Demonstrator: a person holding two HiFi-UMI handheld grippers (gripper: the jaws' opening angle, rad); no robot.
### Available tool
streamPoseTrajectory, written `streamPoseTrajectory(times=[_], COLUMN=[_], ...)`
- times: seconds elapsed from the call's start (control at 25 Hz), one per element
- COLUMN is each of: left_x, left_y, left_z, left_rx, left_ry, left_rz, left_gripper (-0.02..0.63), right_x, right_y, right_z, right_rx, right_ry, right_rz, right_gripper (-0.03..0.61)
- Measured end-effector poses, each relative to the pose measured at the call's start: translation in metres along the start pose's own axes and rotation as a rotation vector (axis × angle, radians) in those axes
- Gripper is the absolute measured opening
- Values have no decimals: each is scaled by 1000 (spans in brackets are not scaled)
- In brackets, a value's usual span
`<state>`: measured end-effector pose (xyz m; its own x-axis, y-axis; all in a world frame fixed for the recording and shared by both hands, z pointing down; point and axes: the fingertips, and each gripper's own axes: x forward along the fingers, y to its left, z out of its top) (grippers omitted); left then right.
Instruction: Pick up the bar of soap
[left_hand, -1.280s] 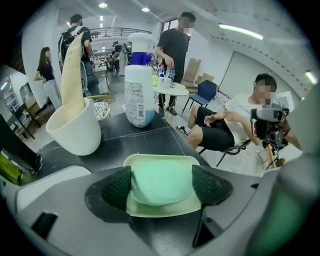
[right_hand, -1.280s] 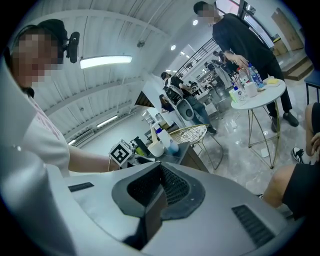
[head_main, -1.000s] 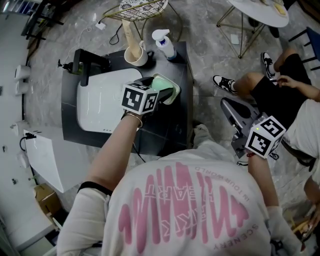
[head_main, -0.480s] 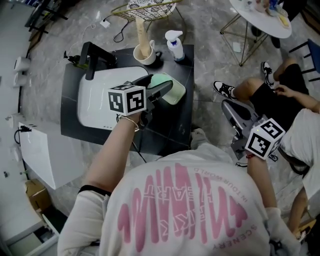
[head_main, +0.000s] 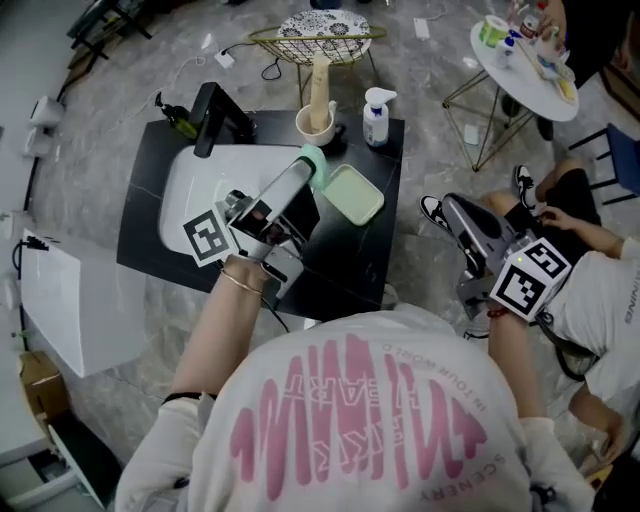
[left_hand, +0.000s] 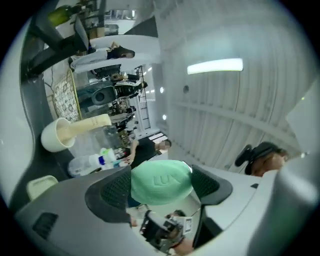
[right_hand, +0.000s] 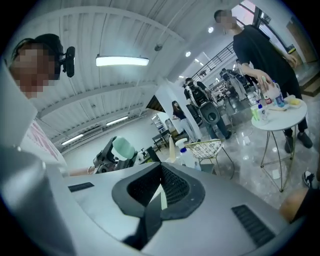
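Right tongs (right_hand: 160, 192) nearest: grey plastic, black mesh-textured pads shut together, nothing in them. Left tongs (head_main: 303, 172) clamped on bar of soap (left_hand: 161, 181), pad on each side. Soap mint green, smooth oval, letters embossed on face, held up in air over tabletop (head_main: 345, 265). Tabletop is black glossy slab. Below soap: pale green rounded-square dish (head_main: 357, 195) and white sink (head_main: 190, 195). Further back, cream cup (head_main: 318, 128), white spray bottle (head_main: 376, 118).

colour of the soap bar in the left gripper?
Pale mint green; the bar of soap shows best in the left gripper view.
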<state>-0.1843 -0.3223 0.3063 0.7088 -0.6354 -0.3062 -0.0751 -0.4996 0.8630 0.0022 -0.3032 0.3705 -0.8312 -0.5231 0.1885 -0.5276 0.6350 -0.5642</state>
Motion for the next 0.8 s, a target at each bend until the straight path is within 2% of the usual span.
streamPoseTrajectory(times=[0.12, 0.2, 0.32, 0.56, 0.8], left_x=[-15, -27, -45, -75, -83], left_y=[-40, -61, -81, -92, -100], left_z=[13, 16, 18, 18, 18], left_rx=[-93, -151, -197, -240, -249], left_ry=[-98, -136, -169, -213, -204], left_rz=[-204, -321, -446, -536, -586], left_gripper=[385, 385, 387, 387, 387], right_x=[11, 16, 22, 28, 29], right_y=[27, 46, 69, 86, 96], right_z=[21, 30, 36, 24, 17], right_rx=[-26, -22, -40, -86, -173], right_ry=[-51, -80, -93, -51, -11], right_rz=[43, 77, 115, 118, 89], right_gripper=[12, 12, 12, 12, 11])
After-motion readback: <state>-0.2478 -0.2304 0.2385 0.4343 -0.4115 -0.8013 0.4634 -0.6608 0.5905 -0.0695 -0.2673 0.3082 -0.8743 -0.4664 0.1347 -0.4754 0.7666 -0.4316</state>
